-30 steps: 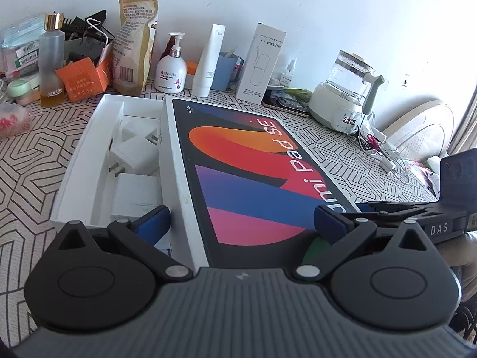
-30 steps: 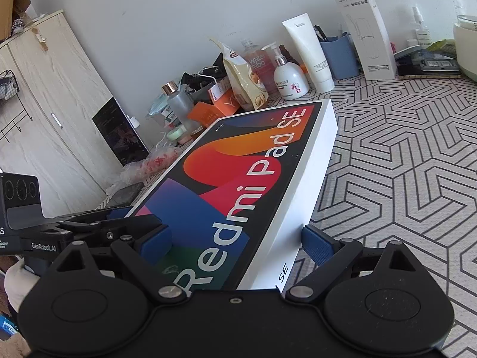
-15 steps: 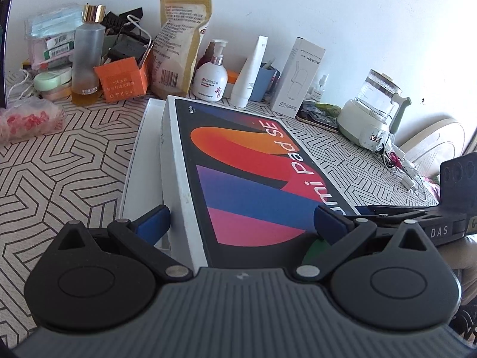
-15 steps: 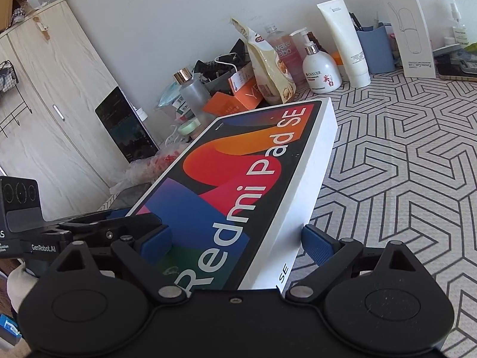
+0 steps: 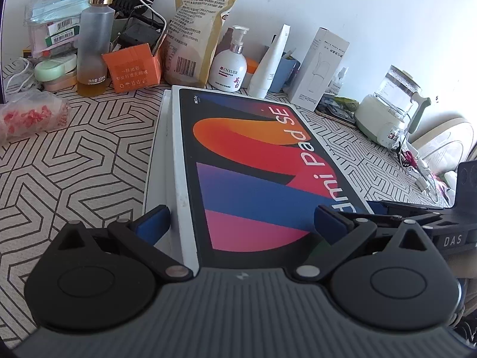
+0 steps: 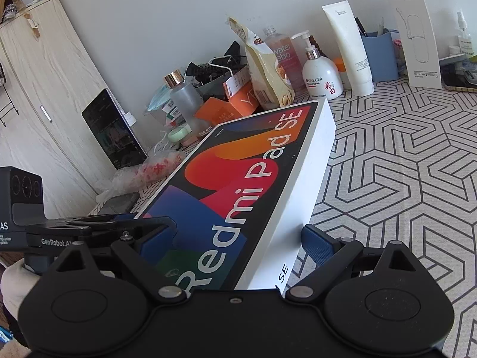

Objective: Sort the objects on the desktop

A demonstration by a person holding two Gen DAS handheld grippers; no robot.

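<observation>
Tablet-box lid point(image 5: 253, 173), held over white box base point(image 5: 161, 149) near the surface's back edge, offset right, base rim showing along lid's left side. Long axis away from both tools. Left tool point(image 5: 241, 219) and right tool point(image 6: 238, 238) spread wide, straddling the near corners; clamped or not, cannot tell.

Box lid point(image 5: 256, 173) over tray point(image 5: 158, 161).
</observation>
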